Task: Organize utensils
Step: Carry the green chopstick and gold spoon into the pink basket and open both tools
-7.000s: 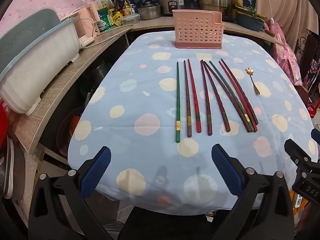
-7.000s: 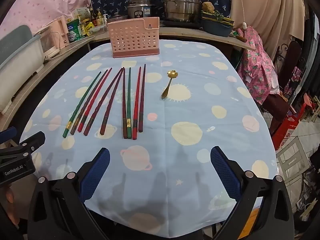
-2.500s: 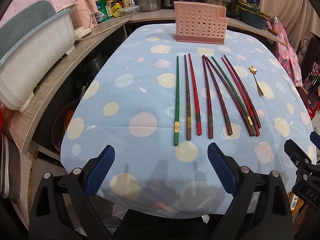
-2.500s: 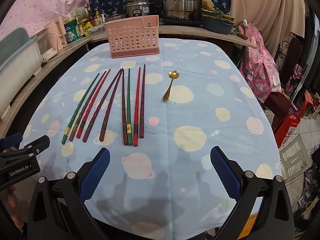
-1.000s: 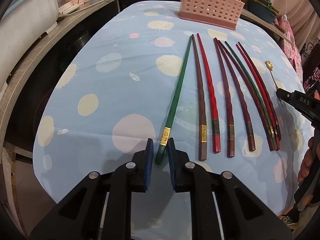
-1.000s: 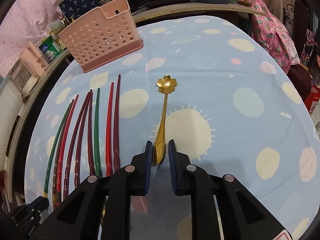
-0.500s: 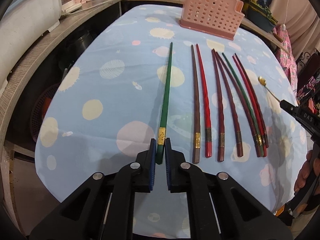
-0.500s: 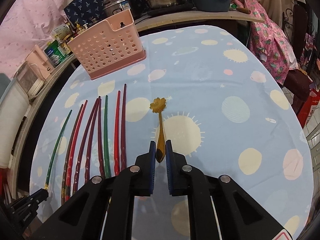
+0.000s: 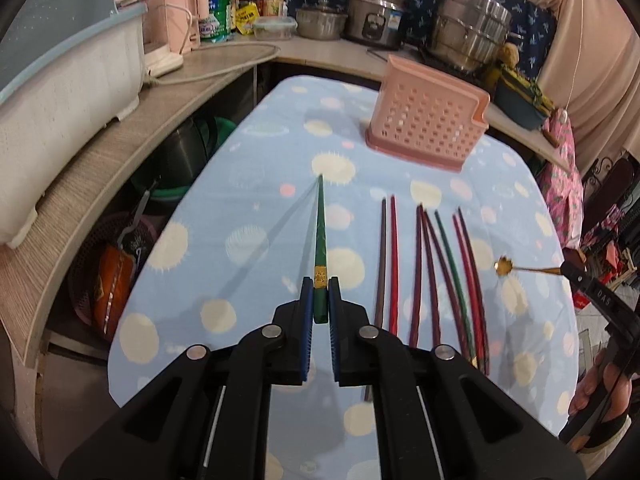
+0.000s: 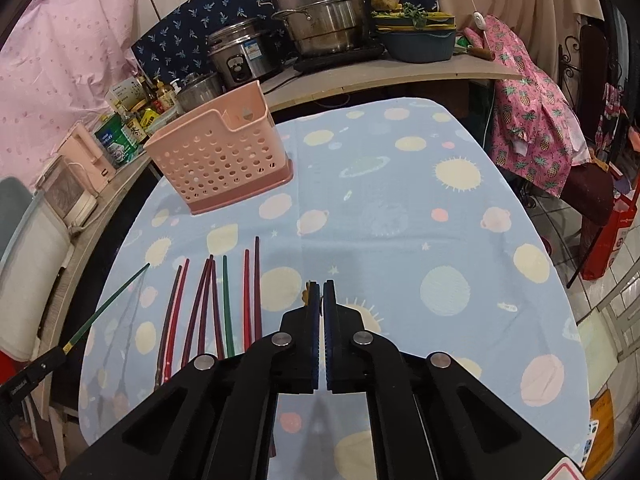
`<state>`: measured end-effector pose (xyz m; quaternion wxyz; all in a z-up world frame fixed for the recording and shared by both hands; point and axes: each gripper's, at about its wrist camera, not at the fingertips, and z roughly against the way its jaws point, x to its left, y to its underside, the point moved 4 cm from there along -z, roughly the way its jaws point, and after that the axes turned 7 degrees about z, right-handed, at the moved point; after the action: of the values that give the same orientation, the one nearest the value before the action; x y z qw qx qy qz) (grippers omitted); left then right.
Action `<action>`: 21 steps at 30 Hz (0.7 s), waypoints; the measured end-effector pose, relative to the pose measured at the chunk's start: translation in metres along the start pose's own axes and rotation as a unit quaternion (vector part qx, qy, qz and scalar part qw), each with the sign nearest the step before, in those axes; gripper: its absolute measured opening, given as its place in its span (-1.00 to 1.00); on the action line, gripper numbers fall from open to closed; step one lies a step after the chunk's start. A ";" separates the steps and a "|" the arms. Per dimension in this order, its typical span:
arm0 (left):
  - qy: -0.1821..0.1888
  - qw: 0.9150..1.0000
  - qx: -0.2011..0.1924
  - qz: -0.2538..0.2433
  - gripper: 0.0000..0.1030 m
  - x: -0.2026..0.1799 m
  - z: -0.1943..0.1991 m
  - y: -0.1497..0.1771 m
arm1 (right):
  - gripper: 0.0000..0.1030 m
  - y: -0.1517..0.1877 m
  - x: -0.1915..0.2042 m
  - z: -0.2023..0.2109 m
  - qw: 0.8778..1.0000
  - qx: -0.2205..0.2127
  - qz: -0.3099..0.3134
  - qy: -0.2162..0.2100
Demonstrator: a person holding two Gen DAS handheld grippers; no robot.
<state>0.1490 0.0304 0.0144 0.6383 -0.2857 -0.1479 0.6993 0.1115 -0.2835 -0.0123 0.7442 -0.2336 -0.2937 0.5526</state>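
1. Left wrist view: my left gripper [image 9: 319, 306] is clamped on the thick end of the green chopstick [image 9: 320, 236]; the stick points straight ahead and is lifted off the table [image 9: 224, 200], casting shadow lines on the cloth to its left.
2. Same view: the other chopsticks [image 9: 432, 272] lie flat in a row to the right of it, running from the near edge toward the far edge; one among them is green, the rest red or brown.
3. Same view: the pink basket [image 9: 427, 130] stands upright at the far edge of the table, beyond the row; at the right edge the spoon [image 9: 520, 268] sticks out sideways above the cloth from the tip of my right gripper [image 9: 570, 270], flower-shaped bowl toward the row.
4. Right wrist view: my right gripper [image 10: 319, 304] is closed on the spoon [image 10: 307, 295]; only a sliver of gold shows at the left pad, so I cannot tell its angle here.
5. Same view: the row of chopsticks [image 10: 212, 304] lies to the left of the gripper; further left the green chopstick [image 10: 108, 306] slants up from my left gripper [image 10: 60, 354]; the basket [image 10: 218, 156] stands near the far left corner.
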 end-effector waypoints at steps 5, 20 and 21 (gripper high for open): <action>0.000 0.999 -0.034 0.002 -0.86 -0.003 0.010 -0.035 | -0.96 -0.020 0.003 0.004 1.000 -0.016 0.012 0.003; 0.007 0.993 -0.117 -0.011 -0.87 -0.023 0.030 -0.136 | -0.96 -0.075 0.020 0.001 0.998 -0.044 0.021 -0.030; 0.011 0.993 -0.120 -0.011 -0.87 -0.027 0.031 -0.145 | -0.96 -0.081 0.022 0.000 0.998 -0.047 0.022 -0.033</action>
<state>0.2483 0.0297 0.1274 0.6087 -0.3664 -0.2270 0.6661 0.1719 -0.2854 0.0462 0.7099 -0.2564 -0.3389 0.5616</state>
